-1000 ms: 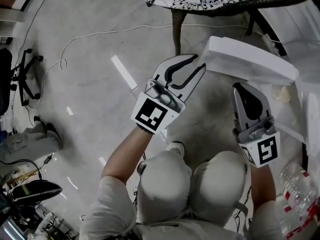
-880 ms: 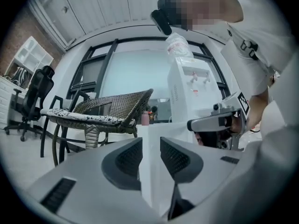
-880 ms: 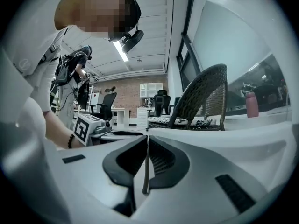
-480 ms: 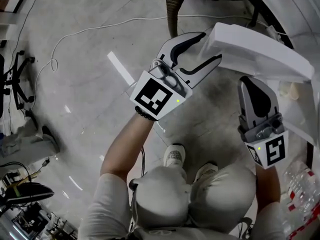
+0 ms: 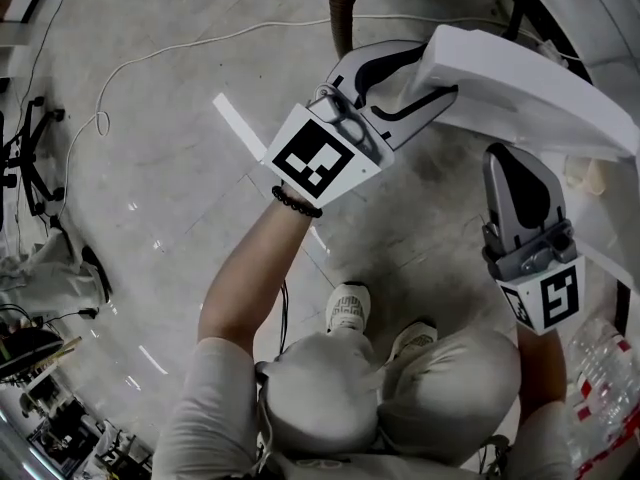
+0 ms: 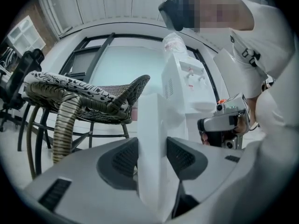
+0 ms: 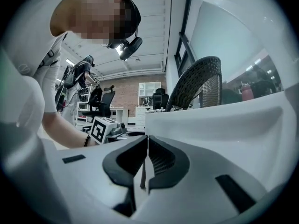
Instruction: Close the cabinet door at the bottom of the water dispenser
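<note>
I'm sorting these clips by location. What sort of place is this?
Probably an open-plan office or workshop space: a water dispenser stands beside a wicker chair, a swivel office chair sits in front of a brick wall, and the concrete floor is bare.

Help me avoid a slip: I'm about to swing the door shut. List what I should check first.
1. Door edge between the left gripper's jaws: ok. The jaws have just been closing, and the pads meet both faces.
2. Right gripper shut and empty: ok.
3. Right gripper clear of the door's swing: cannot tell. It hangs close beside the door.
4. Chair apart from the door: ok.
5. Path to the dispenser free: cannot tell. The cabinet opening is out of view.
</note>
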Demonstrator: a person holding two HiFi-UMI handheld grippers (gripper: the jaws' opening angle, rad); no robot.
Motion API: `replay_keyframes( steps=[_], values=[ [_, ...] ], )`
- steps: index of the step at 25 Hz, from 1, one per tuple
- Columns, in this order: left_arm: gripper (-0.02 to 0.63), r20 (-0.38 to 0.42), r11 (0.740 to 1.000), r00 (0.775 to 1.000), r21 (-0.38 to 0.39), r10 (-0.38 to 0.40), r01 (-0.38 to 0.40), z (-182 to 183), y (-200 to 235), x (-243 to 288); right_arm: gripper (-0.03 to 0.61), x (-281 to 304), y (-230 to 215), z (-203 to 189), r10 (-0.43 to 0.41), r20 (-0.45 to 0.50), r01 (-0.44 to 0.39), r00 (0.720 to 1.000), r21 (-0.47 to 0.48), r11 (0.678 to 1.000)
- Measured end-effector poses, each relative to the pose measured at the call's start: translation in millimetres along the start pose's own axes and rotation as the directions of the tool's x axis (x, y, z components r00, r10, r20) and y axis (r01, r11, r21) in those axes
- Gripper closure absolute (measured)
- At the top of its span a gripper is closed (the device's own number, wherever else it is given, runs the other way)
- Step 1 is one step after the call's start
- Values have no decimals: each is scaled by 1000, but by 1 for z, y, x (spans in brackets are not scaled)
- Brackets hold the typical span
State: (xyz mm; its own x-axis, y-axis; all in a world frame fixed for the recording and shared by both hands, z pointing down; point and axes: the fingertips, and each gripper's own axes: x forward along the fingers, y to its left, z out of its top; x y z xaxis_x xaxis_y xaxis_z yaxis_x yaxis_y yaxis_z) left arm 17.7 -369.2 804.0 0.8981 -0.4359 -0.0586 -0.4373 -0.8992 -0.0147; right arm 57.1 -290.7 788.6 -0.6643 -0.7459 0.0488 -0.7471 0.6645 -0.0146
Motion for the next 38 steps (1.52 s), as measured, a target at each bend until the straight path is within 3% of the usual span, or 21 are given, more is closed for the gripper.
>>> replay_keyframes(
  steps=[14,19,28,38],
  values=[
    [426,-69,998,996,21,-57,59,-4,-47,-28,560,-48,-5,-36,-38,-67,34,997,-48,998],
    [436,-99,995,991,29,-89,93,-4,-78,-43,559,-69,-4,-58,-97,-89,93,991,-52,994],
    [437,-86,988,985,15,-149,151,-3,-129,-59,558,-117,10,-102,-127,-149,127,981,-13,992],
    [439,-81,968,965,17,-248,250,-4,-181,-66,558,-139,37,-112,-163,-133,159,978,-38,987]
  ],
)
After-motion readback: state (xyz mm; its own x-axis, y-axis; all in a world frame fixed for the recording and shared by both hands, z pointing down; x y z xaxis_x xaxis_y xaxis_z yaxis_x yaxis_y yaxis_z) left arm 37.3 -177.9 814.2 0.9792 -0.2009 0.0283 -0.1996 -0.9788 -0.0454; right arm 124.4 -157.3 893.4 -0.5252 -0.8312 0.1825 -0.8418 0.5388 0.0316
